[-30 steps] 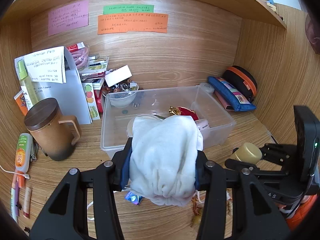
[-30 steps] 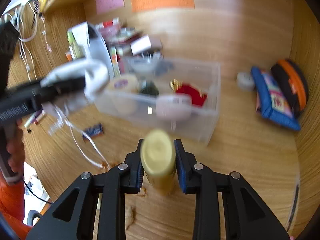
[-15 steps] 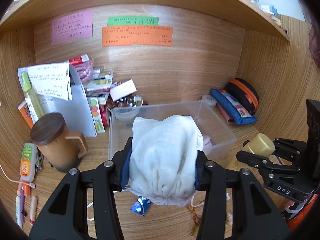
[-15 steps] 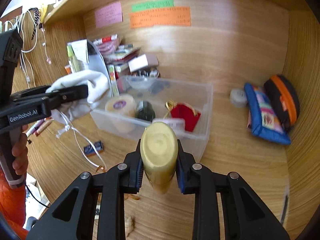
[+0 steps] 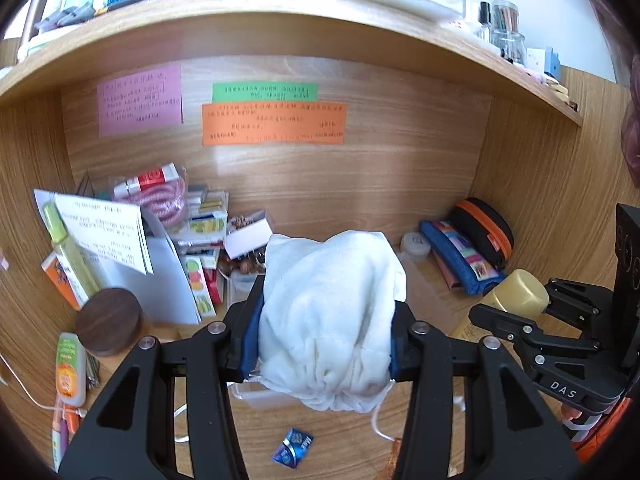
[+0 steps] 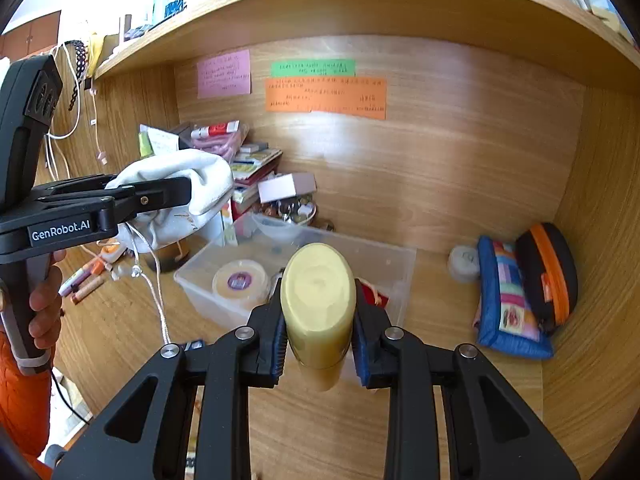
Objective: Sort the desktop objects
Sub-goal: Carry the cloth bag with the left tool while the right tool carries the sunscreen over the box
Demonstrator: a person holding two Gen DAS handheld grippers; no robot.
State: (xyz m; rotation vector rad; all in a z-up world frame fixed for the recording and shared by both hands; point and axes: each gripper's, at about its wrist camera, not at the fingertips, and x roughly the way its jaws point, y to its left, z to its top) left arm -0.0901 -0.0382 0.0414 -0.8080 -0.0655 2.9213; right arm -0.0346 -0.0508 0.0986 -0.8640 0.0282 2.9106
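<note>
My left gripper [image 5: 320, 340] is shut on a white drawstring cloth pouch [image 5: 328, 320], held in the air above the desk; its cords dangle below. In the right wrist view that pouch [image 6: 180, 184] hangs at the left, clamped in the left gripper [image 6: 188, 190]. My right gripper [image 6: 318, 340] is shut on a pale yellow bottle [image 6: 318, 300], lifted over the front of the clear plastic bin [image 6: 400, 276]. The same bottle [image 5: 516, 294] shows at the right of the left wrist view. The bin holds a round white tin [image 6: 240, 282] and a red item; the pouch hides most of the bin from the left camera.
A wooden-lidded mug [image 5: 108, 322], papers and boxes crowd the left back corner. Blue pencil case [image 6: 508, 304] and black-orange case [image 6: 548, 272] lie at the right wall beside a small white tin [image 6: 462, 264]. A blue wrapper [image 5: 294, 442] and pens [image 6: 86, 280] lie on the desk. A shelf overhangs.
Both grippers have risen with their loads, so the bin sits lower in both views and the upper shelf has come into sight. Grips are unchanged.
</note>
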